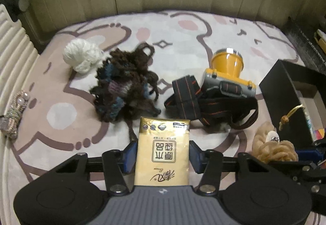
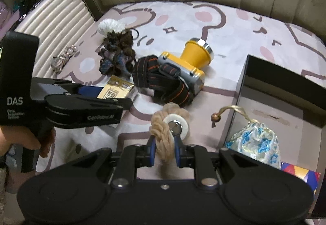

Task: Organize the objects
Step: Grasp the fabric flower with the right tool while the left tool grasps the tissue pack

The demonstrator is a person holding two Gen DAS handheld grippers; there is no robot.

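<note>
My left gripper (image 1: pixel 163 155) is clamped on the gold tissue pack (image 1: pixel 163 151) — my right gripper (image 2: pixel 165 150) pinches the beige yarn scrunchie (image 2: pixel 166 127) beside the black box (image 2: pixel 240 102).

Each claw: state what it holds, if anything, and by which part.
Left claw clamps the gold tissue pack by its long side edges. Right claw grips the beige yarn ring across its braided rim.
</note>
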